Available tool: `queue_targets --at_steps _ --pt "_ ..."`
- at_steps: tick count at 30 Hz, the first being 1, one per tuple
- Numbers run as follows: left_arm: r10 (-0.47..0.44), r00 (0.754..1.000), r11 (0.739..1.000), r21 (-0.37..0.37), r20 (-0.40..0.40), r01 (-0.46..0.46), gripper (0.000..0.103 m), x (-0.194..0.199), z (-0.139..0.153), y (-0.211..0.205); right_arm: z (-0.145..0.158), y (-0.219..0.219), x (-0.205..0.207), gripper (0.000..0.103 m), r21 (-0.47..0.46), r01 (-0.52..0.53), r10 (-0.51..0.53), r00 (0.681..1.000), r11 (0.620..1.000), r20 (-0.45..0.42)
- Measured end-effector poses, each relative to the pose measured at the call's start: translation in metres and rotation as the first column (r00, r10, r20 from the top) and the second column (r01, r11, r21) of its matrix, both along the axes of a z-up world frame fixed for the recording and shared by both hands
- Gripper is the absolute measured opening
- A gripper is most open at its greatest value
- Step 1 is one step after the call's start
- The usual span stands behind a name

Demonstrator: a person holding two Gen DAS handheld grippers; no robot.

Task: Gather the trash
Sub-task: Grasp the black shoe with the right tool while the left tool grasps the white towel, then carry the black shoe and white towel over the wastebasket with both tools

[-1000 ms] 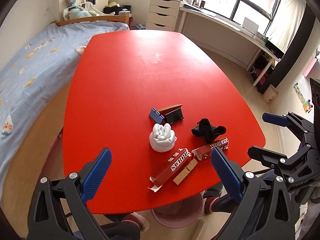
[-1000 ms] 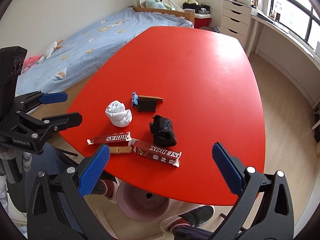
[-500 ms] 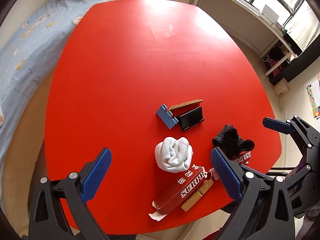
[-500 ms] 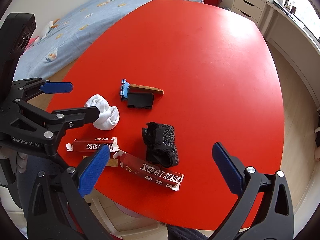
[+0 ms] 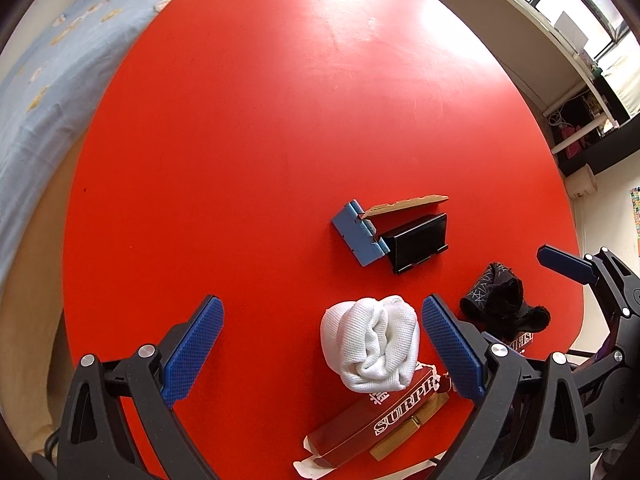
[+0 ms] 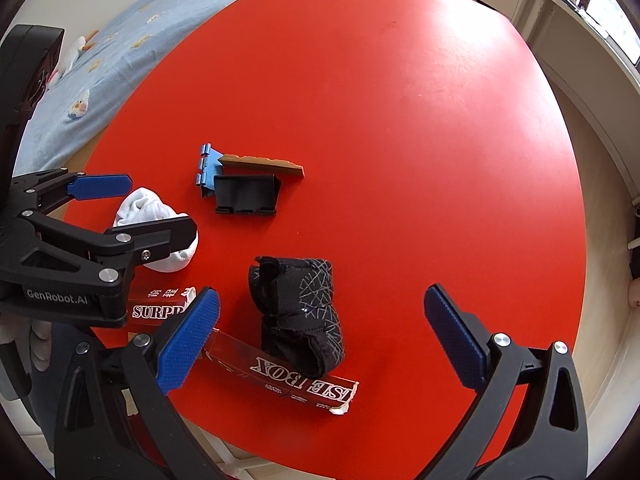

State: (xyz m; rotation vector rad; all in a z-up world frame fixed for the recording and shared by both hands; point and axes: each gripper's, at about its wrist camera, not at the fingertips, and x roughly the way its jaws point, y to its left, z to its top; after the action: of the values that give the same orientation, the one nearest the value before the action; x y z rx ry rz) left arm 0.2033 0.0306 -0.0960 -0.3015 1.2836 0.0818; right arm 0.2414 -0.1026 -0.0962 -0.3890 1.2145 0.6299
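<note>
Both grippers are closing in on the cluster of items at the near edge of the red table (image 5: pixel 240 120); compared with a second ago, the table's far half and the room beyond are dropping out of view and the objects are looming larger.

Left gripper (image 5: pixel 322 350): jaws released, spread wide, nothing between the pads. It is hanging above the rolled white sock (image 5: pixel 370 344), which is now lying just inside its right finger rather than well ahead of it. The sock is resting partly on the torn red carton piece (image 5: pixel 376 424) printed "SURPR", at the near edge.

Right gripper (image 6: pixel 322 342): jaws likewise released and empty. It is bracketing the black sock (image 6: pixel 298 312), which is lying across the second red carton piece (image 6: pixel 288 376) printed "SE BOX".

The blue, wood and black phone stand (image 5: pixel 394 236) is sitting farther in, untouched.

Judgement: the approach is ending and selection is beginning. Nothing is collected yet. The carton pieces look like the trash, and both are partly pinned under socks, so a grasp is likely needing a low entry at an exposed end.
</note>
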Motion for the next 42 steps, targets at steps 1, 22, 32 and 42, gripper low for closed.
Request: queue_targets --at_steps 1,22,32,42 --pt "0.0 1.0 1.0 0.005 -0.002 0.0 0.095 0.001 -0.001 0.0 0.0 0.0 0.0 0.1 0.0 0.0 0.0 1.0 1.0 -0.001" --pt "-0.053 0.999 0.99 0.132 -0.001 0.053 0.04 -0.006 0.005 -0.015 -0.004 0.007 -0.001 0.042 -0.012 -0.016 0.015 1.0 1.0 -0.008" --pt "-0.062 0.998 0.991 0.117 0.014 0.06 0.034 -0.013 0.006 -0.012 0.001 0.005 0.0 0.037 -0.001 0.014 -0.014 1.0 1.0 0.012" --pt "-0.064 0.997 0.99 0.13 0.051 0.057 0.034 -0.019 0.013 -0.015 0.006 -0.001 0.004 0.036 0.01 0.035 -0.035 0.999 0.999 0.032"
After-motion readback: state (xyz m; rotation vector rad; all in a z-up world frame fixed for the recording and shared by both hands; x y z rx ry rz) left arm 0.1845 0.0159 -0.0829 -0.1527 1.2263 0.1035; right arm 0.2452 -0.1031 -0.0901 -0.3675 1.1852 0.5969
